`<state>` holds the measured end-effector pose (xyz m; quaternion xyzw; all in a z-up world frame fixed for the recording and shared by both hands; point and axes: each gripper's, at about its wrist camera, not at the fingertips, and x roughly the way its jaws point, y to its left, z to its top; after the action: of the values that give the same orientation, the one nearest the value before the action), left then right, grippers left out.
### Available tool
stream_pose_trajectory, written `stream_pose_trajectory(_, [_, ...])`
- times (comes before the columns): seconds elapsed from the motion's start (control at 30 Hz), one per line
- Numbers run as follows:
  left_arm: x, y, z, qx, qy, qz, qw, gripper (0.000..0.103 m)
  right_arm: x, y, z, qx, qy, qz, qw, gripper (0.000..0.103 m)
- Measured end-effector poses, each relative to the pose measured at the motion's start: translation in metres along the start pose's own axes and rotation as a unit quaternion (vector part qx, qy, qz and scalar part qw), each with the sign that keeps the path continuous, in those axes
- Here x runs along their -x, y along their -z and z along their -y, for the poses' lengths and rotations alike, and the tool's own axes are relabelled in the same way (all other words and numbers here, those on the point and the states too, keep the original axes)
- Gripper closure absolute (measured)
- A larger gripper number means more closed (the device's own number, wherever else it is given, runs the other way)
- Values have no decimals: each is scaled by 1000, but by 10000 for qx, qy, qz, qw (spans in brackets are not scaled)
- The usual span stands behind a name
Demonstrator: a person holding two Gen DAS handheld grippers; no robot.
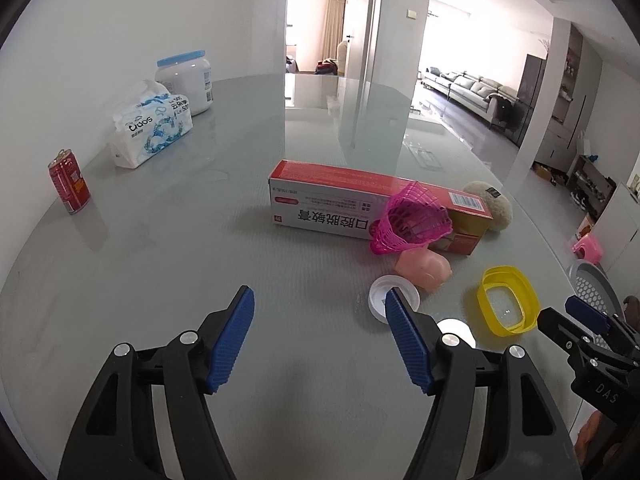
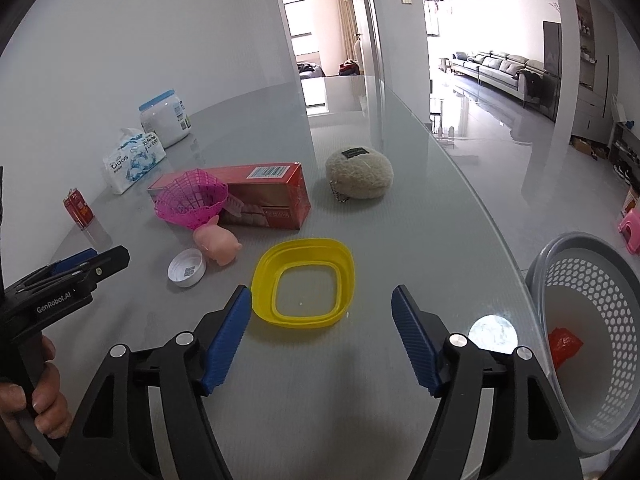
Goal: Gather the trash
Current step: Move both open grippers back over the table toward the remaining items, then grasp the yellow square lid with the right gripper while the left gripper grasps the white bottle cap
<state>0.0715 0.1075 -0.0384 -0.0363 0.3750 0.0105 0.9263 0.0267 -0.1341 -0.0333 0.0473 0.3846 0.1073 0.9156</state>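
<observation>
Both grippers, left [image 1: 320,308] and right [image 2: 322,306], are hanging with jaws apart and empty, since I'm lining up over trash. Lower centre, the yellow lid [image 2: 304,282] is lying just ahead of the right one (basket [image 2: 576,252] waiting lower right).

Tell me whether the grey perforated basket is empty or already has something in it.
Not empty. In the right wrist view, the grey perforated plastic basket holds a crumpled red wrapper on its white bottom; nothing else shows inside.

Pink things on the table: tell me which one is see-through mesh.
The pink basket, leaning against the red box. The pink pig toy beside it is solid.
</observation>
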Motion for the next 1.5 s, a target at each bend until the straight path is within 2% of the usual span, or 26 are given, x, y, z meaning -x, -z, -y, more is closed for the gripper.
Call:
stream_pose_trajectory(0.47, [-14, -6, -20, 190, 37, 43, 9998, 33, -28, -11, -14, 57, 250, -343, 9991, 23])
stream_pose_trajectory(1.07, [-24, 0, -22, 257, 149, -92, 9995, 31, -59, -18, -27, 153, 667, -789, 9945, 23])
stream_pose_trajectory(1.5, [-26, 3, -18, 216, 204, -128, 9995, 30, -62, -17, -31, 218, 781, -792, 9936, 23])
